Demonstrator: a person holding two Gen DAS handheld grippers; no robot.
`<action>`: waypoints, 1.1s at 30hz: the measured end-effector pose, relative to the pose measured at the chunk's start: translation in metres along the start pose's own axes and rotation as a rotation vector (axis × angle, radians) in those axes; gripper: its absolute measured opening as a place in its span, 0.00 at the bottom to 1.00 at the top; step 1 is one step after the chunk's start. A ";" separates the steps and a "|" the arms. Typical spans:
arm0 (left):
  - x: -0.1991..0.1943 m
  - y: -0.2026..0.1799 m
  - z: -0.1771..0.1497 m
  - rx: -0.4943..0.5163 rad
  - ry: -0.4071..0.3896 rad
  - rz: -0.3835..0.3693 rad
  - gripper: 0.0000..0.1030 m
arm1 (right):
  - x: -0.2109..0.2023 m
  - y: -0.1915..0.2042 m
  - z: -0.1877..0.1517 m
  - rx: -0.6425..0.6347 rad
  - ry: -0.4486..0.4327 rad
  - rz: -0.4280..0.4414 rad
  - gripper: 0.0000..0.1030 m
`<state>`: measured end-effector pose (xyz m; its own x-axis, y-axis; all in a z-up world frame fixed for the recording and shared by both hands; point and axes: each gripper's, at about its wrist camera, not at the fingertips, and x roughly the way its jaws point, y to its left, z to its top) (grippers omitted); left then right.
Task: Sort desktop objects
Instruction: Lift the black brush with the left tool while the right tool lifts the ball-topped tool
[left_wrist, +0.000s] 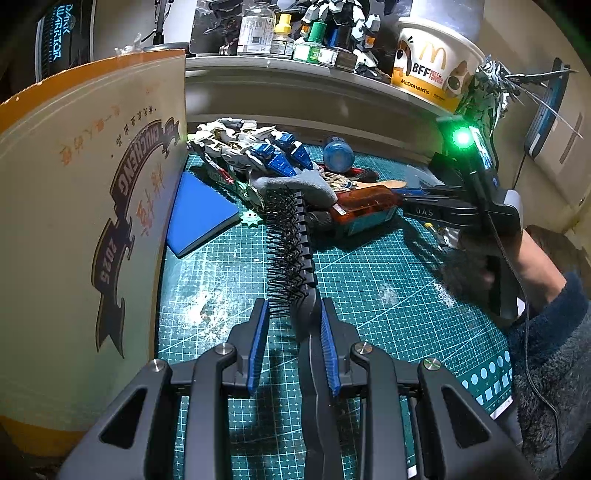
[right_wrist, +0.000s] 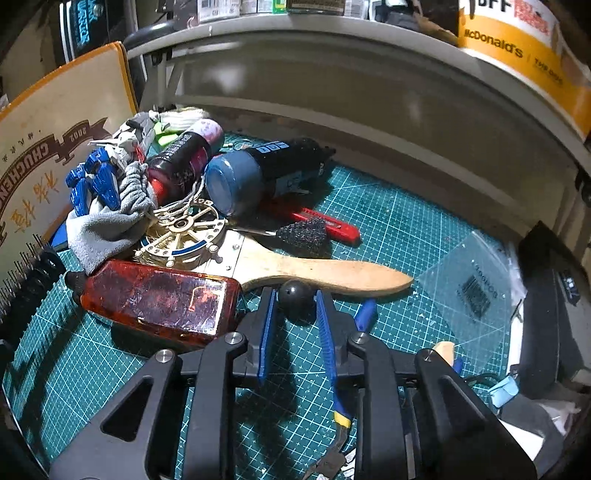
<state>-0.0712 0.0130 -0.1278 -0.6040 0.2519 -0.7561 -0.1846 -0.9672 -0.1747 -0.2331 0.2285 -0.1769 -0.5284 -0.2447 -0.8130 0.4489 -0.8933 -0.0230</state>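
Observation:
A black bristled hairbrush (left_wrist: 291, 243) lies along the green cutting mat (left_wrist: 369, 295). Its handle runs between my left gripper's (left_wrist: 293, 314) blue pads, touching the right pad only; the jaws stand open. My right gripper (right_wrist: 295, 299) is open around a small black ball (right_wrist: 296, 298) on the mat. It also shows in the left wrist view (left_wrist: 424, 212). Ahead of it lie an orange translucent bottle (right_wrist: 159, 299), a wooden brush (right_wrist: 314, 269) and a gold wheel (right_wrist: 181, 236).
A pile holds a blue-white robot toy (left_wrist: 258, 151), grey cloth (right_wrist: 107, 225), blue-bottomed bottle (right_wrist: 258, 173), red cutter (right_wrist: 325, 223) and black sponge (right_wrist: 306, 236). A cardboard box (left_wrist: 74, 221) stands left, a blue pad (left_wrist: 199, 214) beside it. Pliers (right_wrist: 347, 369) and a clear bag (right_wrist: 469, 288) lie right. A shelf (left_wrist: 295, 74) runs behind.

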 end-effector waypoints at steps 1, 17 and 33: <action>0.000 0.000 0.000 0.001 0.001 0.001 0.27 | 0.000 -0.001 0.000 0.014 -0.002 0.008 0.18; -0.032 -0.013 0.000 0.072 -0.096 0.004 0.27 | -0.116 0.013 -0.034 0.112 -0.303 -0.026 0.17; -0.111 -0.011 0.004 0.189 -0.334 0.068 0.27 | -0.287 0.073 -0.089 0.161 -0.584 -0.147 0.18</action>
<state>-0.0057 -0.0039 -0.0394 -0.8330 0.2146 -0.5100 -0.2559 -0.9666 0.0112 0.0149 0.2672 0.0030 -0.9036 -0.2400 -0.3548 0.2514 -0.9678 0.0143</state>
